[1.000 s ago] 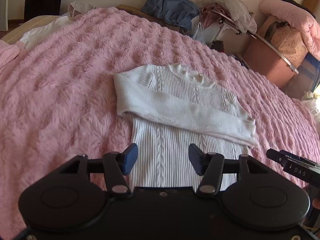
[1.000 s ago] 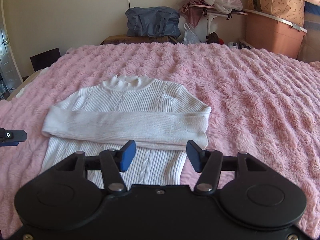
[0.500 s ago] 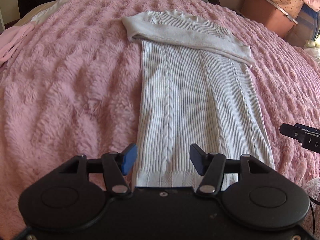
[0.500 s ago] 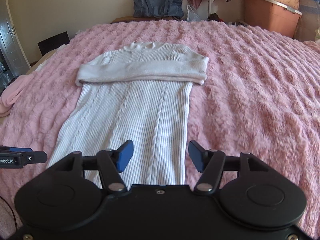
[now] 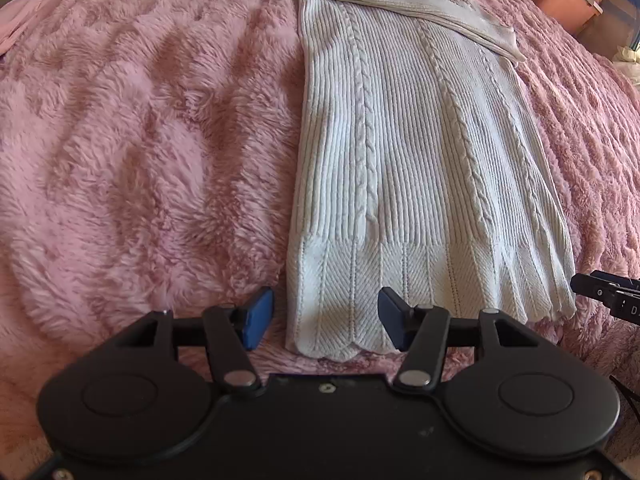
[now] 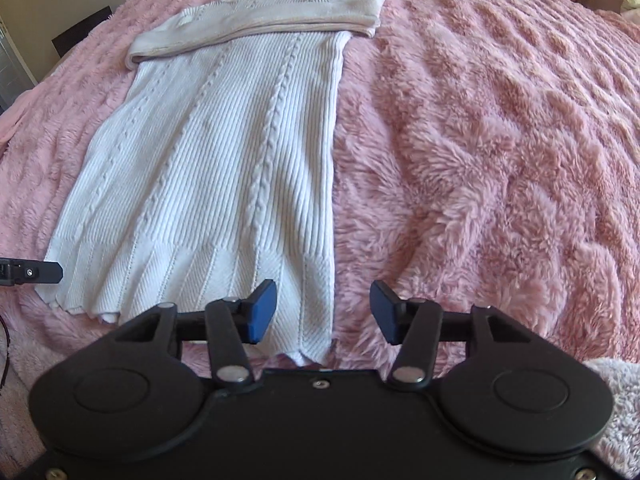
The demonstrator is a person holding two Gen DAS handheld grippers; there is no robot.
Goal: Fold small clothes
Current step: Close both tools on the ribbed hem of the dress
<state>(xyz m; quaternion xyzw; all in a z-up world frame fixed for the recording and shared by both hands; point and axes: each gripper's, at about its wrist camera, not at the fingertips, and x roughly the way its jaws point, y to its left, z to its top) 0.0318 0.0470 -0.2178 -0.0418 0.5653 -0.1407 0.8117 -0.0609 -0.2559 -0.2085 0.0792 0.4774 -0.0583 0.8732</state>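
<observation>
Both tongs are dropping back to the hem since a second ago. You're straddling the sweater corners: left tongs and right tongs spread, gripping nothing. It's lying lengthwise away on the bed, collar far.

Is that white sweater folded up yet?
Partly. The sweater's sleeves lie folded across the chest, but its body is spread flat on the blanket.
</observation>
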